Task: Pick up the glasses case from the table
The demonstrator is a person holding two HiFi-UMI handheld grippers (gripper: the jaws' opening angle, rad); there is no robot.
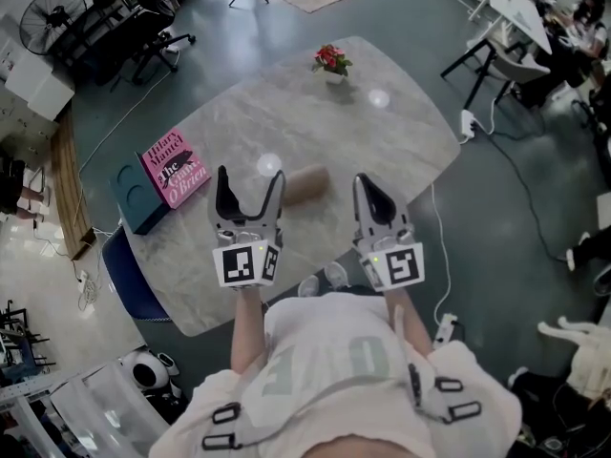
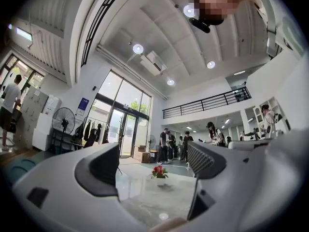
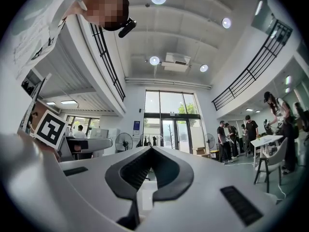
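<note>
The glasses case [image 1: 307, 183], a brown rounded case, lies on the marble table [image 1: 382, 132] near its middle. My left gripper [image 1: 250, 175] is held just left of the case, its jaws wide apart with nothing between them. My right gripper [image 1: 364, 181] hangs to the case's right, jaws together and empty. In the left gripper view the left gripper [image 2: 154, 163] stands open and points level across the table, with a tan edge of the glasses case [image 2: 166, 224] at the bottom. In the right gripper view the pads of the right gripper [image 3: 152, 151] meet.
A pink book [image 1: 175, 169] lies on a teal box [image 1: 138, 198] at the table's left edge. A small pot of red flowers [image 1: 331, 62] stands at the far end. A blue chair [image 1: 129, 280] is tucked at the near left. People stand far off by the glass doors [image 2: 169, 146].
</note>
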